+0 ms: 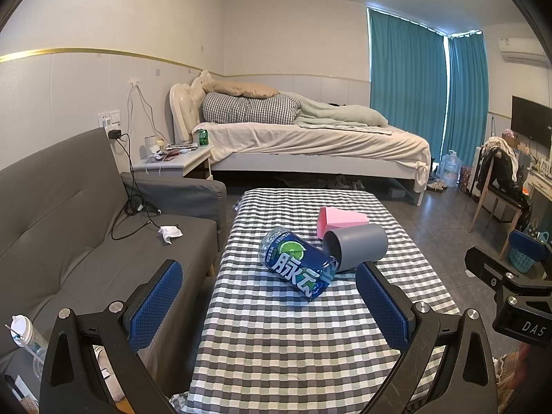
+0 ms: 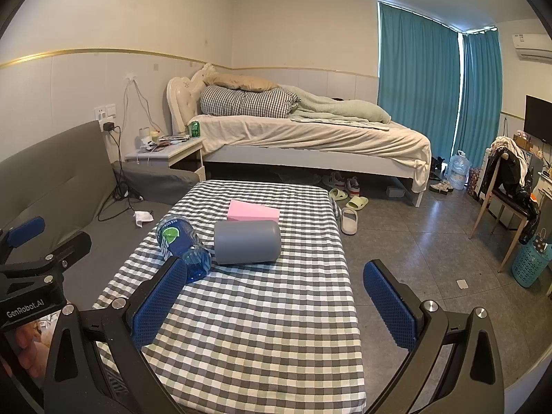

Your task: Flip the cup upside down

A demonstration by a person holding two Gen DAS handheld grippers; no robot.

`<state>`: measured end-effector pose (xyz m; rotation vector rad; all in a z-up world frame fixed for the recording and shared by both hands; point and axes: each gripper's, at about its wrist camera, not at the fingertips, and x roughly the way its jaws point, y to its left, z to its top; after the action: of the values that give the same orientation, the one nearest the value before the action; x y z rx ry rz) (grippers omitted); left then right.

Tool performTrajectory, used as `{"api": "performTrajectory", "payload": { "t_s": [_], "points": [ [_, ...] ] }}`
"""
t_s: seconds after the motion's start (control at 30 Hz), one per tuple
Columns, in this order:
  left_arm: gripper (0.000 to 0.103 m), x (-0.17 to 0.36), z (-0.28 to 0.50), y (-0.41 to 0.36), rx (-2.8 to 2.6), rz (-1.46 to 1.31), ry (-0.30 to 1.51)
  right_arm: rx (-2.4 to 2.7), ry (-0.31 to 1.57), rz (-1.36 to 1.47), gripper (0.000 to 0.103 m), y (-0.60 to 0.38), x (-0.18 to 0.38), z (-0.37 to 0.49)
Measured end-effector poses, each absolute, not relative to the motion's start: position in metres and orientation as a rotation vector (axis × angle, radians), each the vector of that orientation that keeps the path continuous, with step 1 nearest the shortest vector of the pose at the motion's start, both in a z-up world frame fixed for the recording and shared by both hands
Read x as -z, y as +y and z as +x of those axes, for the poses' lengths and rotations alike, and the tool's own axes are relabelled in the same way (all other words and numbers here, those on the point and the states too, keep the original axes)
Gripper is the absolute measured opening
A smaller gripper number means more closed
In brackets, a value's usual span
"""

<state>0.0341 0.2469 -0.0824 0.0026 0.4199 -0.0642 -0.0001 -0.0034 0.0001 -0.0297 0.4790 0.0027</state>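
Note:
A grey cup (image 1: 357,245) lies on its side on the checkered tablecloth (image 1: 276,327), its mouth facing left toward a fallen blue drink bottle (image 1: 296,267). In the right wrist view the cup (image 2: 246,241) lies across the table (image 2: 258,327) with the bottle (image 2: 181,241) at its left. My left gripper (image 1: 269,296) is open and empty, a short way before the bottle and cup. My right gripper (image 2: 272,296) is open and empty, before the cup and to its right. Each gripper also shows at the edge of the other's view.
A pink box (image 1: 339,219) lies just behind the cup. A grey sofa (image 1: 86,241) stands left of the table, with a bed (image 1: 310,138) and nightstand behind. Slippers (image 2: 350,219) lie on the tiled floor to the right, with a chair (image 2: 507,189) and a basket (image 2: 529,264) farther right.

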Motion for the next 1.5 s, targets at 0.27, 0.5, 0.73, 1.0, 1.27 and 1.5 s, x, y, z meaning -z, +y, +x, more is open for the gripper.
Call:
{"api": "performTrajectory", "payload": {
  "t_s": [0.27, 0.5, 0.73, 1.0, 1.27, 1.5],
  "points": [
    [0.103, 0.082, 0.034, 0.247, 0.065, -0.001, 0.421, -0.003, 0.480, -0.030, 0.103, -0.003, 0.000, 0.000],
    [0.103, 0.082, 0.034, 0.247, 0.065, 0.002, 0.421, -0.004, 0.481, -0.031, 0.103, 0.000, -0.002, -0.002],
    [0.103, 0.082, 0.034, 0.247, 0.065, 0.000, 0.421, -0.004, 0.483, -0.032, 0.103, 0.002, 0.002, 0.000],
    [0.103, 0.082, 0.034, 0.247, 0.065, -0.001, 0.422, -0.006, 0.488, -0.032, 0.103, 0.003, 0.008, 0.003],
    [0.103, 0.085, 0.035, 0.246, 0.068, -0.004, 0.428, -0.008, 0.490, -0.034, 0.103, 0.005, 0.009, 0.004],
    [0.103, 0.090, 0.040, 0.245, 0.076, -0.011, 0.445, -0.056, 0.538, -0.023, 0.103, 0.005, 0.012, 0.011]
  ]
}}
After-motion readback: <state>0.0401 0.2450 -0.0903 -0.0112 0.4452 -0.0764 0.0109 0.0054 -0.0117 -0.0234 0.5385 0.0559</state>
